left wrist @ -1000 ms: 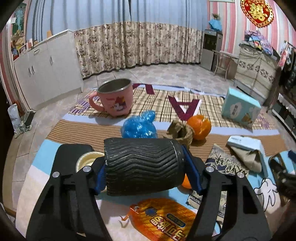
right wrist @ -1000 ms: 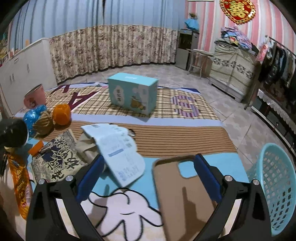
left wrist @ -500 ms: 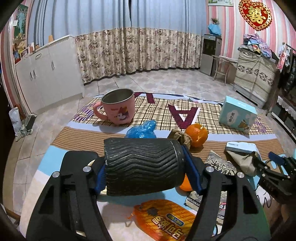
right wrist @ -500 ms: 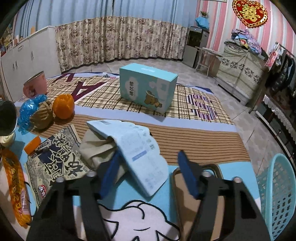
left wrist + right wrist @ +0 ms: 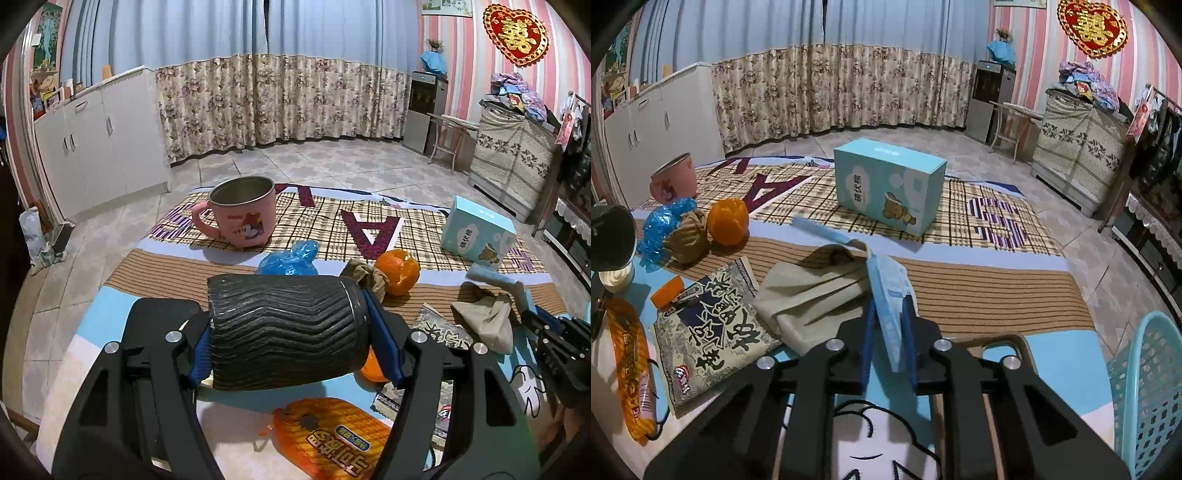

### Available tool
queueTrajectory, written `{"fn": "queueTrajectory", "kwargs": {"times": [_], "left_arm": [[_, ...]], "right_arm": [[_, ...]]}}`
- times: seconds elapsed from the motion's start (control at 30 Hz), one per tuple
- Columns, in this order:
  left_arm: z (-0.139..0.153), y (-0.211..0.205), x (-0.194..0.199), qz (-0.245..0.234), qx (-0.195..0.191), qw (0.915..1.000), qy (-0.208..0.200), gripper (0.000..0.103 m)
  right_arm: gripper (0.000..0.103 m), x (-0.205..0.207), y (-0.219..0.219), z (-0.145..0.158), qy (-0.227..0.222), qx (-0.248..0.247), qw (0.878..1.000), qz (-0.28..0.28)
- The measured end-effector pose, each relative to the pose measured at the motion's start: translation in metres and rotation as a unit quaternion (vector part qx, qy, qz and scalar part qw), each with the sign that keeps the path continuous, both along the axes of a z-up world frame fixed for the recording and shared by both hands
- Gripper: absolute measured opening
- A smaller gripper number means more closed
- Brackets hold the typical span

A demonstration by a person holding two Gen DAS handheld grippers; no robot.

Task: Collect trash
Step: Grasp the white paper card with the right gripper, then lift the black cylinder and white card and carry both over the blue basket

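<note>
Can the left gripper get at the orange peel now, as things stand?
Probably not. The left gripper is shut on a black ribbed cup that fills its jaws, so nothing else fits. The orange peel itself lies uncovered just ahead on the mat.

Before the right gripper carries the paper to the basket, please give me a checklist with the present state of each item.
1. Right gripper shut on the light blue paper wrapper: ok.
2. Wrapper lifted free of the beige bag: cannot tell, they overlap.
3. Turquoise basket within view, at the right: ok.
4. Basket opening reachable: cannot tell, mostly cropped.
5. Left gripper shut on the black ribbed cup, away from the path: ok.
</note>
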State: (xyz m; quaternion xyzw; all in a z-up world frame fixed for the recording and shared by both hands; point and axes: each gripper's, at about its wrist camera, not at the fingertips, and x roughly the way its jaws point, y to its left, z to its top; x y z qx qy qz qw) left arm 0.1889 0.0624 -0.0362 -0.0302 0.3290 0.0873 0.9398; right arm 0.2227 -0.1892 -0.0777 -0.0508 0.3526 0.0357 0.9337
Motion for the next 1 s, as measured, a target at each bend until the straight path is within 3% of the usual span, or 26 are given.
{"fn": "queueTrajectory", "kwargs": {"times": [0.47,1.0], "left_arm": [[0.011,0.004,-0.006,0.005,-0.006,0.9998,-0.019,0.068],[0.039,-0.016,-0.021,-0.018,-0.017,0.9987,-0.044,0.068]], "right_arm": [[0.01,-0.016,-0.035,0.03,-0.068,0.013,0.997,-0.044],[0.01,-0.056,-0.08,0.056,-0.07,0.025,0.995,-0.065]]}}
